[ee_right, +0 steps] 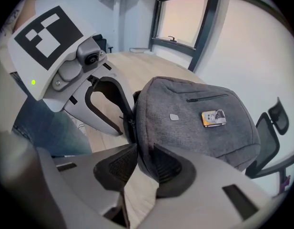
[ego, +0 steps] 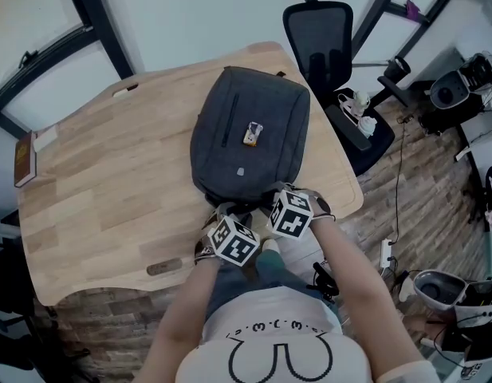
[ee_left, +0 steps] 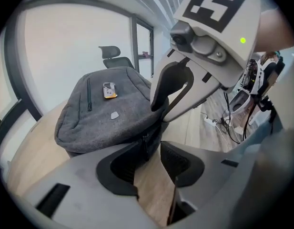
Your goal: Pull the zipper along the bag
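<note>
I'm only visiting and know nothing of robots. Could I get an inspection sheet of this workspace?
Surface: light wooden table.
Job's things: dark grey fabric backpack lying flat, near the person; small orange tag on top.
Clutter: dark red book at the table's left edge.
Grippers: left gripper open at the backpack's near edge; right gripper closed on that edge.
Cables: white power strip and thin black cable on the floor.
Surroundings: black office chair beyond the table; wood-plank floor.
</note>
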The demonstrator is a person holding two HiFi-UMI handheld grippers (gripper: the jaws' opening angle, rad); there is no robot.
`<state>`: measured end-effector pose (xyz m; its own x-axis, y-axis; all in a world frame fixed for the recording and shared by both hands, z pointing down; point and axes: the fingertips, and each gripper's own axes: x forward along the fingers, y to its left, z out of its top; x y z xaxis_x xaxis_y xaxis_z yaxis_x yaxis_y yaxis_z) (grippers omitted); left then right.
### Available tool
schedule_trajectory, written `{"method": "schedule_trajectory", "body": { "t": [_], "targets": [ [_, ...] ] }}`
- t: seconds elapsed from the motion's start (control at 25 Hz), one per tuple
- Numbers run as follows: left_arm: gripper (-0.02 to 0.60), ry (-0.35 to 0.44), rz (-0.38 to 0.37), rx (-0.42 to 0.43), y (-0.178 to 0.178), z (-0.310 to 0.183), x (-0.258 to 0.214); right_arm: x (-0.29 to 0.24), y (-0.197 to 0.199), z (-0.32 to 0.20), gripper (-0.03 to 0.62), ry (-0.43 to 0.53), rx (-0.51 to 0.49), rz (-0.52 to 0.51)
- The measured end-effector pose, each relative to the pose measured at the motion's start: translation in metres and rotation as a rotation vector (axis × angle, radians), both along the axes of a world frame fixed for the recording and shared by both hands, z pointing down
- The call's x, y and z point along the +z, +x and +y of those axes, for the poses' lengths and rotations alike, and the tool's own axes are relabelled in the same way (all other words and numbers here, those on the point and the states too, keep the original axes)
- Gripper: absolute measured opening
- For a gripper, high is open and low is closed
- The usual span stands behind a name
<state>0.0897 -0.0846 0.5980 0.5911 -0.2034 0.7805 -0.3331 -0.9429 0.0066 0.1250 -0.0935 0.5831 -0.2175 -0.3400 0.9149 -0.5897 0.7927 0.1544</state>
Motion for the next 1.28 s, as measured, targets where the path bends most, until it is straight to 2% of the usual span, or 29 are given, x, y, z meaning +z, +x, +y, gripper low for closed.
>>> {"method": "schedule_trajectory", "body": {
  "t": [0.12,0.24,0.44,0.52,0.64,0.88,1.08,1.28],
  "targets": [
    [0.146,-0.003,-0.001,-0.013,0.001,-0.004,0.003,0.0,0.0,0.0,0.153,-0.001,-0.005,-0.009],
    [0.112,-0.003,0.0,-0.002,0.003,-0.009,0.006,0.001,0.0,0.0,0.15,0.0,-0.011,-0.01],
    [0.037,-0.055,0.011,0.035,0.0,-0.003,0.004,0.001,0.001,0.0,0.141,0.004,-0.013,-0.006],
    [0.032,-0.081,0.019,0.027,-0.001,-0.002,0.0,0.0,0.001,0.0,0.14,0.01,-0.013,-0.007],
    [0.032,-0.059,0.012,0.02,-0.004,-0.003,-0.005,-0.003,-0.004,-0.001,0.144,0.022,-0.032,0.0],
    [0.021,-0.126,0.089,-0.074,-0.011,-0.01,-0.017,0.0,-0.004,-0.004,0.117,-0.029,-0.043,0.042],
    [0.017,-0.094,0.012,-0.016,-0.02,-0.015,-0.019,-0.002,-0.002,-0.003,0.111,-0.058,-0.061,0.067],
    [0.017,-0.096,-0.006,-0.052,-0.049,-0.034,-0.016,-0.001,0.004,0.001,0.109,-0.076,-0.053,0.064]
  ]
}}
